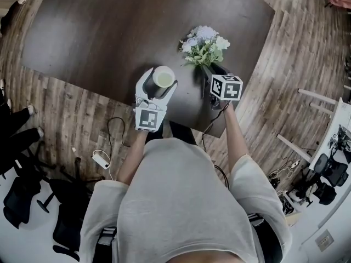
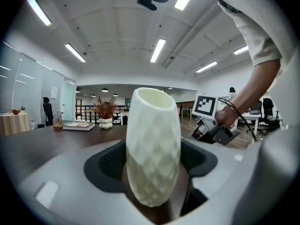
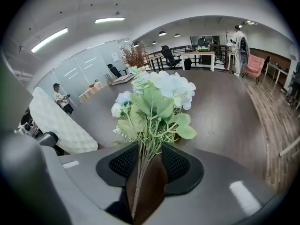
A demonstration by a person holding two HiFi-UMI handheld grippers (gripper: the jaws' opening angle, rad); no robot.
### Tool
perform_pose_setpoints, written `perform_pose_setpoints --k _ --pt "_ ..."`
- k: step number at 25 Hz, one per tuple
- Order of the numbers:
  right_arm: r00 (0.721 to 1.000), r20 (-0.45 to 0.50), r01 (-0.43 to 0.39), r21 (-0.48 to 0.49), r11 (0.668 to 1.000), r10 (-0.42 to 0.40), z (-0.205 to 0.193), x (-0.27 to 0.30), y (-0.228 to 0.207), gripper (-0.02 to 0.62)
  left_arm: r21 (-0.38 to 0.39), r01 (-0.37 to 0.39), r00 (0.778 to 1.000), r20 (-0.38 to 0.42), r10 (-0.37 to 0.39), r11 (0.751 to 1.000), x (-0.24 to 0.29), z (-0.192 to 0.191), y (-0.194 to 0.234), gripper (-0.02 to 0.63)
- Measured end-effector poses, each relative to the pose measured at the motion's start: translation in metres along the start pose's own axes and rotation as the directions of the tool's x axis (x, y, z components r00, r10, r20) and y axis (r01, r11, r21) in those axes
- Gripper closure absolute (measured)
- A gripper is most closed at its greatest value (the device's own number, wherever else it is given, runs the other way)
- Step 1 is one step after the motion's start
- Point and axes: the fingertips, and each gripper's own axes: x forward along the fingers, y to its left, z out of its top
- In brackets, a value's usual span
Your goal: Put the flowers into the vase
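On the dark brown table (image 1: 109, 32), near its edge closest to me, I am holding both tools side by side. The left gripper (image 1: 160, 84) is clamping the vase (image 2: 154, 144), its black ribbed pads pressing on either flank. The vase is matte cream, egg-shaped and narrowing toward the base, with a quilted surface of shallow diamond facets and a plain round mouth that is facing up at the head camera. I cannot tell whether its base is resting on the tabletop.

Just to the right, the right gripper (image 1: 211, 70) is pointing steeply down, and its jaws are standing apart. The stems of the flowers (image 3: 154, 102) are running through the gap, thin, green and bundled, leaning toward one pad and not being squeezed. The bunch looks artificial: soft white and pale blue blooms, broad toothed leaves and feathery sprigs. Its heads are fanning out over the table beyond the jaws, beside the vase and not inside it.

The tabletop is smooth with rounded corners, and the floor (image 1: 71, 108) around it is grey-brown planking. Below the table edge, cables (image 1: 112, 127) are trailing to a small white adapter (image 1: 101, 159), and black office chairs (image 1: 22, 196) are crowding the lower left. Farther across the table, the left gripper view is showing a flat stack of books (image 2: 78, 125) and a small white pot of reddish dried twigs (image 2: 105, 114).
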Motion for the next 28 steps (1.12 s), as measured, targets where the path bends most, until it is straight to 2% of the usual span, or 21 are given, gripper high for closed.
perform_pose_setpoints --k 3,7,14,17,23,28 --pt "1.0 -0.005 -0.019 0.011 1.0 0.019 0.003 0.003 0.001 0.437 -0.029 -0.002 1.0 0.007 0.002 1.0 0.001 0.004 0.0 0.256" --pt "0.999 0.003 -0.034 0.027 0.999 0.034 0.011 0.006 0.005 0.445 -0.001 0.005 1.0 -0.004 -0.005 1.0 0.002 0.002 0.0 0.256" --pt "0.999 -0.035 -0.036 0.014 0.999 0.037 0.008 0.016 0.006 0.526 -0.02 0.004 1.0 0.007 -0.004 1.0 0.004 0.007 -0.001 0.256" --pt "0.998 -0.028 -0.058 0.037 0.998 0.059 0.009 0.016 0.01 0.534 -0.023 0.005 1.0 0.007 -0.005 1.0 0.003 0.006 -0.001 0.256" --pt "0.997 0.04 -0.061 0.029 0.998 0.06 0.017 0.007 0.009 0.555 -0.026 0.005 1.0 0.01 -0.004 1.0 0.004 0.005 -0.002 0.256" --pt "0.987 0.148 -0.059 0.018 0.998 0.055 0.035 -0.008 0.012 0.557 -0.043 0.004 1.0 0.012 -0.003 0.999 0.004 0.007 0.0 0.256"
